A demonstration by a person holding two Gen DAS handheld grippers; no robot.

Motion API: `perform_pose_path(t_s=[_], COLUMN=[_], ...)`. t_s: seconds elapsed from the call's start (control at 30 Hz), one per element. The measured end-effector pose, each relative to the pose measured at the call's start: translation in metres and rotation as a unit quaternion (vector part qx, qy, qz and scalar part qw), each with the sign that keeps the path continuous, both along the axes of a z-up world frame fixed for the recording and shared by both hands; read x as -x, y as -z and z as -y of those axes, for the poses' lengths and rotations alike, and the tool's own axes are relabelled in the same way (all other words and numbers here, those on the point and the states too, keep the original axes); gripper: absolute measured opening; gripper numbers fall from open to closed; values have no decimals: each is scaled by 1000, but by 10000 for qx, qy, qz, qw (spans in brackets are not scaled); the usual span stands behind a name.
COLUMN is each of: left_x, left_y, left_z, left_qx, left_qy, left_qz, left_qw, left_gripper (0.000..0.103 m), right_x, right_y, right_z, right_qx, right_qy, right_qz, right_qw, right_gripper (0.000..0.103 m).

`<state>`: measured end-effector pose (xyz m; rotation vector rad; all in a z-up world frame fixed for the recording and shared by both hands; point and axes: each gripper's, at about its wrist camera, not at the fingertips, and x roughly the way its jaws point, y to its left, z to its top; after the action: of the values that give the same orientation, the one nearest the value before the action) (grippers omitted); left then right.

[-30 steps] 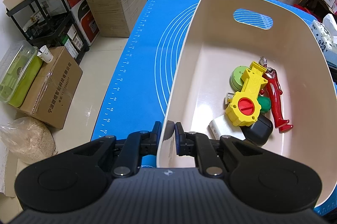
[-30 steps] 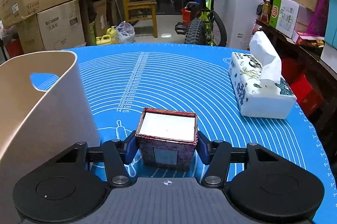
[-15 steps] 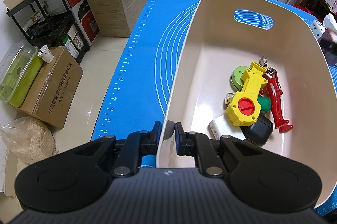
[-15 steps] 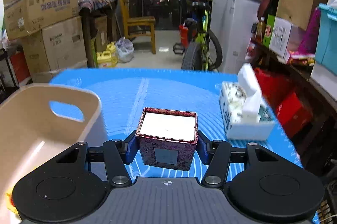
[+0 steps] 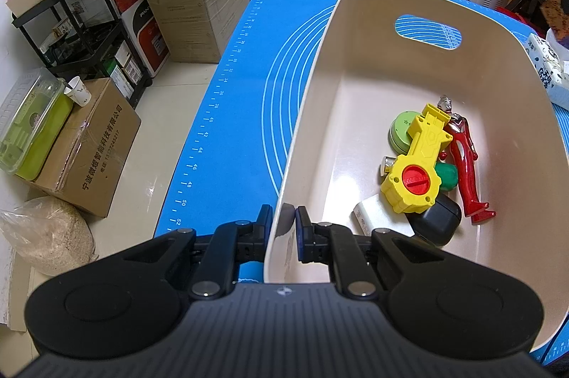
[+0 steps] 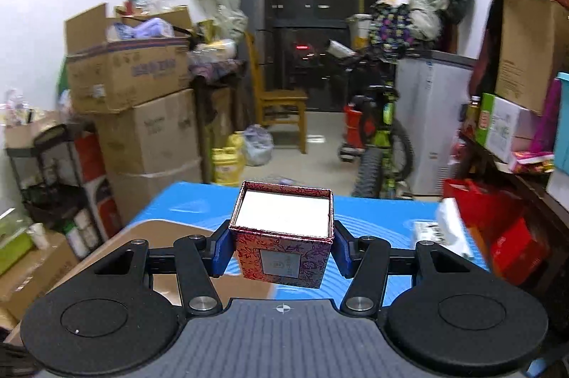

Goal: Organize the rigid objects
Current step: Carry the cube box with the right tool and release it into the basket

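Note:
My left gripper [image 5: 283, 224] is shut on the near rim of a beige bin [image 5: 320, 65] that stands on a blue mat [image 5: 227, 115]. In the bin lie a yellow toy with a red dial [image 5: 416, 164], a red figure [image 5: 464, 157], a green round tin [image 5: 400, 132], a black block [image 5: 435, 223] and a white block [image 5: 377, 218]. My right gripper [image 6: 281, 246] is shut on a small red-purple patterned box [image 6: 282, 241] with a white top, held high above the mat; the bin's rim [image 6: 170, 230] shows below left.
A tissue box sits at the mat's right edge [image 5: 549, 68], also in the right wrist view [image 6: 444, 232]. Cardboard boxes [image 5: 89, 147], a black rack [image 5: 71, 33] and a sack [image 5: 46, 232] stand on the floor left of the table. A bicycle [image 6: 377, 136] and chair [image 6: 277, 107] stand beyond.
My right gripper has lifted the patterned box well above the mat and moved it left toward the bin. My left gripper and the bin have not moved.

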<state>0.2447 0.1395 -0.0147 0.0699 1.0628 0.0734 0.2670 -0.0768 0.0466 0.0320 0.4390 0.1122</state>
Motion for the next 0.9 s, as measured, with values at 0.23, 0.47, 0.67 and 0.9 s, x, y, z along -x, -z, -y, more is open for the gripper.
perform_pose_path(t_s=[0.23,0.47,0.67,0.9], left_x=[0,0,0,0], left_y=[0,0,0,-1], left_z=[0,0,0,0], left_qx=[5,6,2,-11], left_qy=[1,1,0,-5], left_qz=[-1,0,-1,-2], left_qw=[10000,10000,10000,10000], left_gripper=[16,16,16,16], right_x=[7,10,7,6], right_y=[8,26,42,64], right_z=[-41,-70,-85,-96], right_qx=[122,277,414,648], right_qy=[-865,-1338,-1586,-1853], right_qz=[-371,-931,-1480,-2105], right_qw=[9955,9862,9753,9577], right_gripper=[60,60,60,60])
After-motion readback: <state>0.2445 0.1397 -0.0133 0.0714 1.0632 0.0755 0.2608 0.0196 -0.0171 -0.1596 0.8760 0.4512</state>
